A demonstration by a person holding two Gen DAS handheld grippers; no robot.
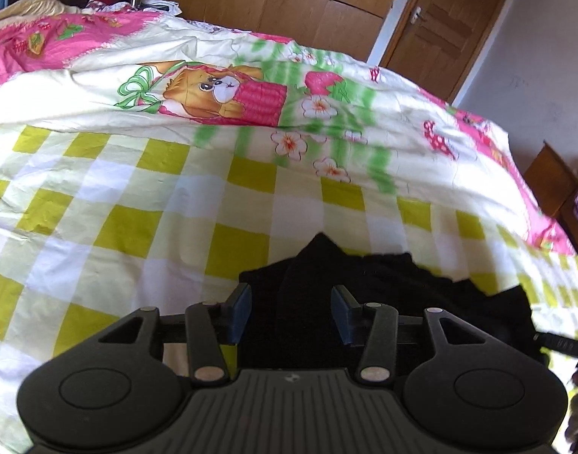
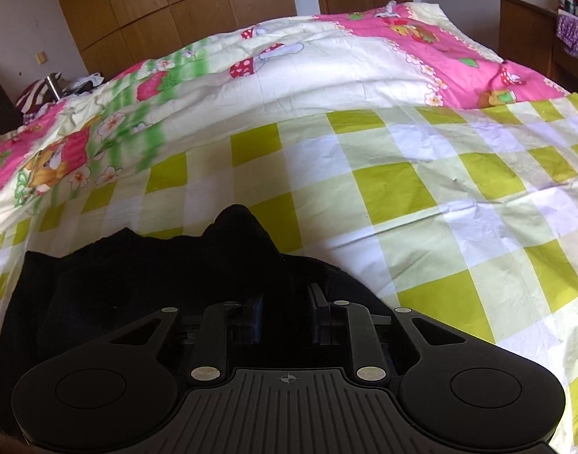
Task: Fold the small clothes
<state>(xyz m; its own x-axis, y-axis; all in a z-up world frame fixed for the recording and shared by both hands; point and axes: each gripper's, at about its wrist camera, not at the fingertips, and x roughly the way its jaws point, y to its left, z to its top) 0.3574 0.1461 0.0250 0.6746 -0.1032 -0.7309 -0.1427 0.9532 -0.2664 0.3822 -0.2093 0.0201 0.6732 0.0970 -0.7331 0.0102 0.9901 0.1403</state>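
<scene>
**Two tongs at one black garment on the bed**

Two views are given, the left wrist first. The left tongs (image 1: 291,312) are seen at the bottom centre of the frame, spread wide apart, with blue pads (image 1: 240,312) facing each other. A black garment (image 1: 383,287) is crumpled on the checked bedsheet (image 1: 137,204) at lower centre and lower right; it lies between and beyond the fingers, and nothing is gripped. A cartoon-print quilt (image 1: 221,87) is spread across the upper half, and a wooden door (image 1: 440,19) is seen at upper right.

In the right wrist view, the right tongs (image 2: 287,308) sit at bottom centre, drawn in to a narrow gap. The black garment (image 2: 137,276) fills the lower left and passes between the fingers; whether it is actually pinched cannot be told, since cloth and fingers are equally dark. The checked bedsheet (image 2: 440,196) covers the right, with the quilt (image 2: 327,56) above and a wooden wardrobe (image 2: 156,3) at upper left.
</scene>
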